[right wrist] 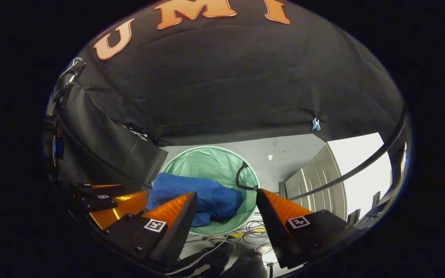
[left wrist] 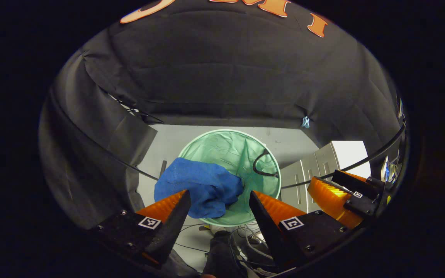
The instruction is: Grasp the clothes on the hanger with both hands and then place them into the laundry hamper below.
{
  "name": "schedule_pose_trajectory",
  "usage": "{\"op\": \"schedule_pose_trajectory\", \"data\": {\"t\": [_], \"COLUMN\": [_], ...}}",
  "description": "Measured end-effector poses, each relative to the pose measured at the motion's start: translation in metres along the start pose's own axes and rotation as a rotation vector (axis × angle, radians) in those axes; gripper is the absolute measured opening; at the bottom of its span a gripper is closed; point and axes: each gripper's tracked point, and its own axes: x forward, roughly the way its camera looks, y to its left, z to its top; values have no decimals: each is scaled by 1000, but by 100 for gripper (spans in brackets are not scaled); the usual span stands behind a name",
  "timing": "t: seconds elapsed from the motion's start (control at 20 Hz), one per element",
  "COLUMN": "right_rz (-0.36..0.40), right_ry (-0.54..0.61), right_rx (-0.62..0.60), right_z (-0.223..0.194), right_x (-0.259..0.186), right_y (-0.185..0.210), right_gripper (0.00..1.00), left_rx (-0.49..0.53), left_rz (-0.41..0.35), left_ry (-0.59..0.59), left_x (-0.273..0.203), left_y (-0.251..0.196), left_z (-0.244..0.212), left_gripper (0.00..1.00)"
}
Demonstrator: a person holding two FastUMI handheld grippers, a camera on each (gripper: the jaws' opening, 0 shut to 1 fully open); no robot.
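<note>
Nearest, the left gripper (left wrist: pixel 218 200) and the right gripper (right wrist: pixel 226 202) hang side by side above the floor, each with its jaws spread wide and holding nothing; straight below and ahead of both lies the blue garment (left wrist: pixel 199 187), bunched over the near left rim of the green laundry hamper (left wrist: pixel 245 146), partly inside, partly draped outside; its length runs rim to centre; the left gripper seems nearer; beyond, grey floor (left wrist: pixel 280 141).

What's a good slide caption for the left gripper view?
Open left gripper above the green hamper, blue garment draped over its rim.
</note>
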Motion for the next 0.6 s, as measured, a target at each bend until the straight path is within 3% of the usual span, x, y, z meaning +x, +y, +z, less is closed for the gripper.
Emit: {"op": "schedule_pose_trajectory", "data": {"t": [0.05, 0.25, 0.4, 0.6], "right_rz": [-1, 1, 49, 30], "right_ry": [-15, -24, 7, 31], "right_rx": [-10, -61, -46, -113], "right_z": [2, 1, -8, -26], "right_x": [-4, -24, -32, -48], "right_y": [-2, -3, 0, -31], "right_gripper": [99, 98, 99, 99], "left_rx": [-11, -33, -59, -69], "left_rz": [3, 41, 75, 76], "left_ry": [-9, -39, -43, -3], "left_x": [-7, -24, -31, -34], "left_y": [2, 7, 2, -24], "left_z": [1, -1, -12, -34], "left_gripper": [98, 98, 97, 98]}}
